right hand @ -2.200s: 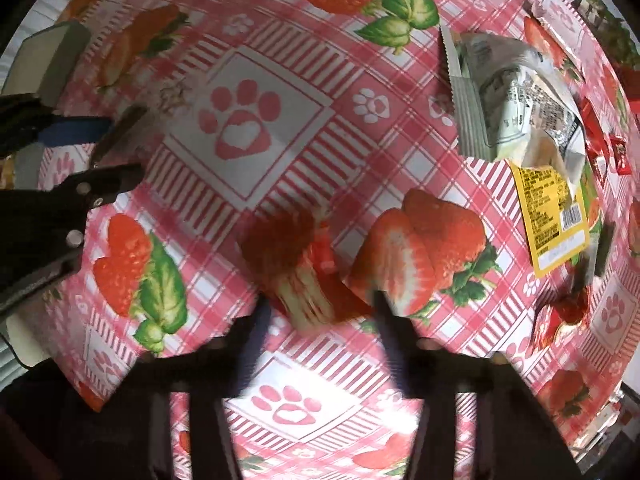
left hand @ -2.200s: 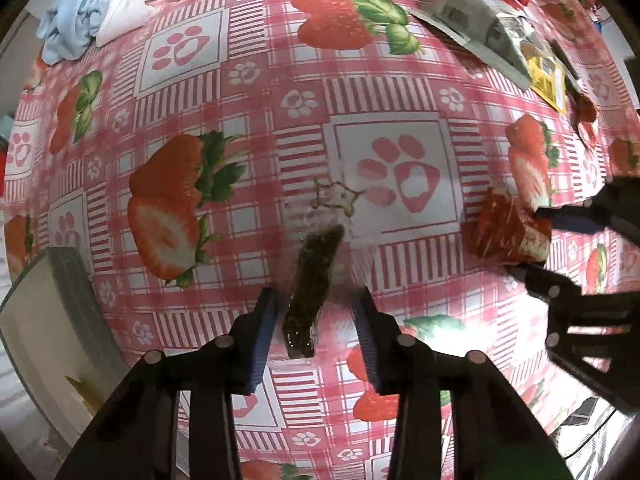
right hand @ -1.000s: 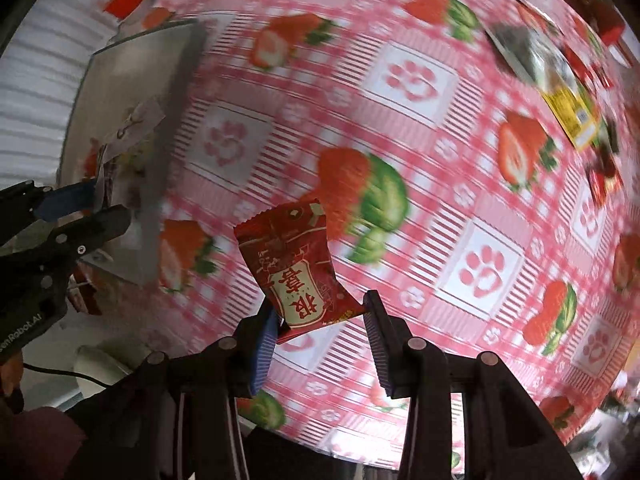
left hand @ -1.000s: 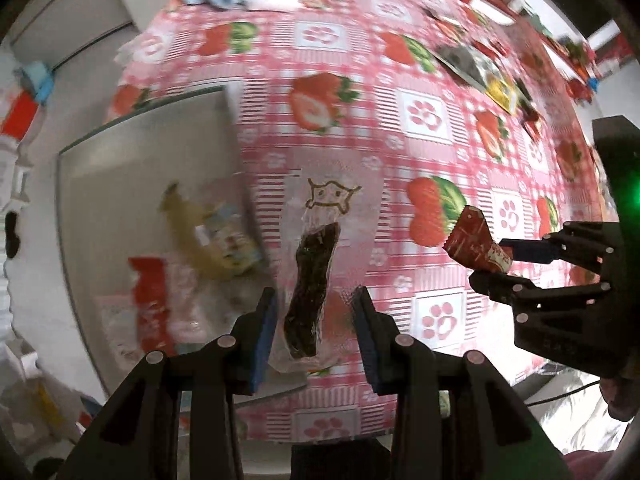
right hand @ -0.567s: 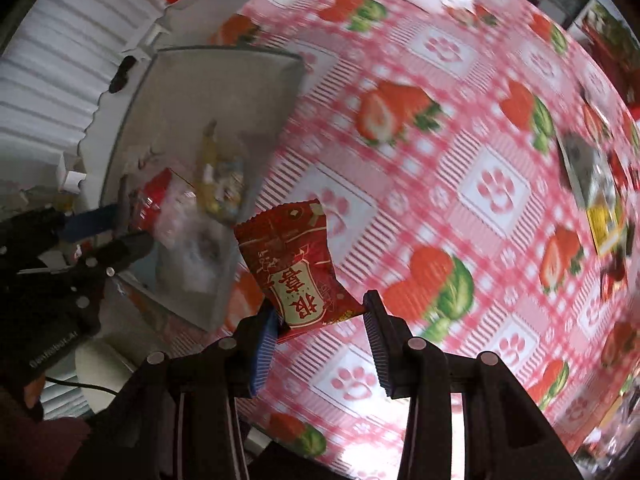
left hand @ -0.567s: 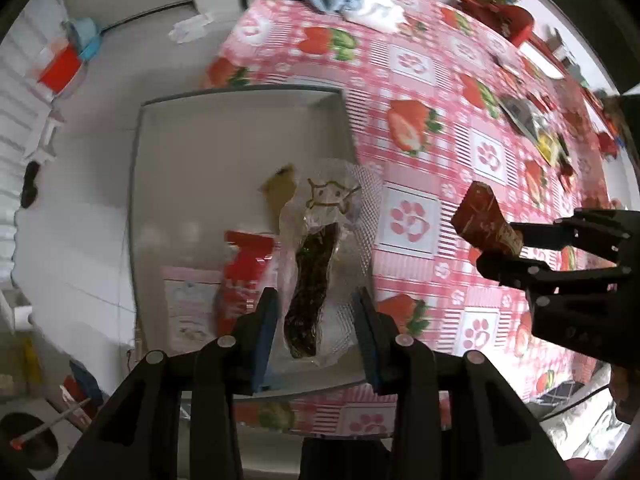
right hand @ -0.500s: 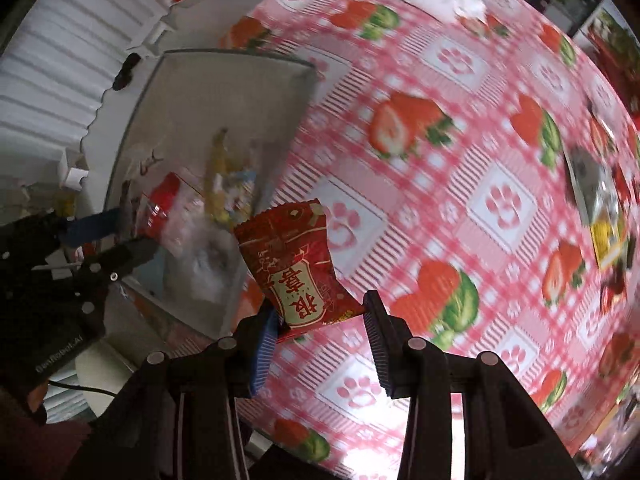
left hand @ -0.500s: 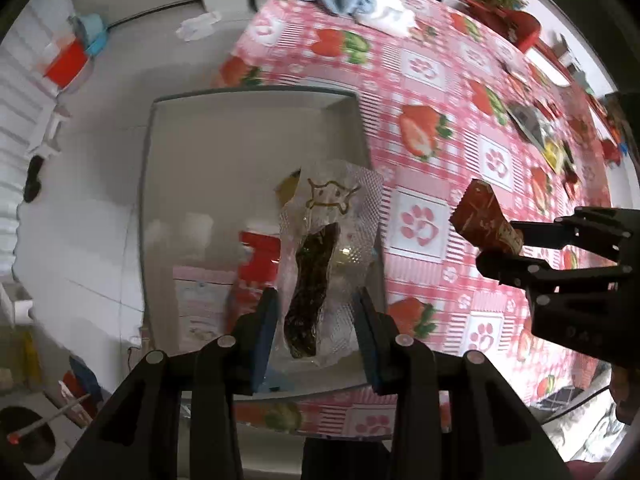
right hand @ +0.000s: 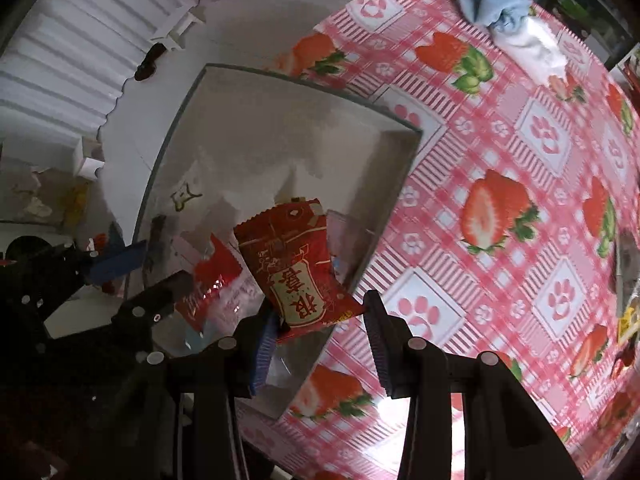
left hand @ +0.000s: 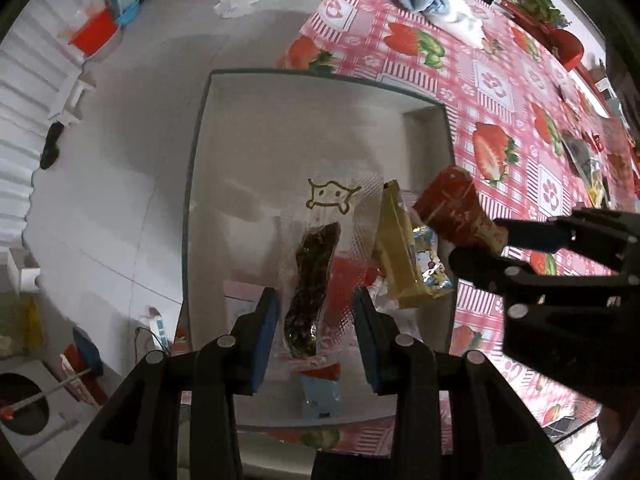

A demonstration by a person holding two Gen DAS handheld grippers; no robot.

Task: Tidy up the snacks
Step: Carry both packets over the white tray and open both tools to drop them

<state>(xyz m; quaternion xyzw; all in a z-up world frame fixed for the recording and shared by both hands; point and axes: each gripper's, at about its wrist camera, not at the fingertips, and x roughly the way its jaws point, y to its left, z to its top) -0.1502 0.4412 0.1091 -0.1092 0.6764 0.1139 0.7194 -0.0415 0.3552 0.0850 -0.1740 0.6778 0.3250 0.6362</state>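
Clear crinkly plastic packet (left hand: 320, 264) with a dark strip sat gripped in the left tool (left hand: 314, 332). The right tool (right hand: 320, 332) pinched a shiny red packet (right hand: 296, 276) above the grey box (left hand: 320, 120).

You're working over a table draped in a red-and-white checked cloth printed with strawberries and paw prints (left hand: 496, 80). Beyond its edge lies a pale grey tiled floor (left hand: 132, 152), with an orange plastic basin (left hand: 94, 34) and a white ribbed wall (right hand: 80, 36).
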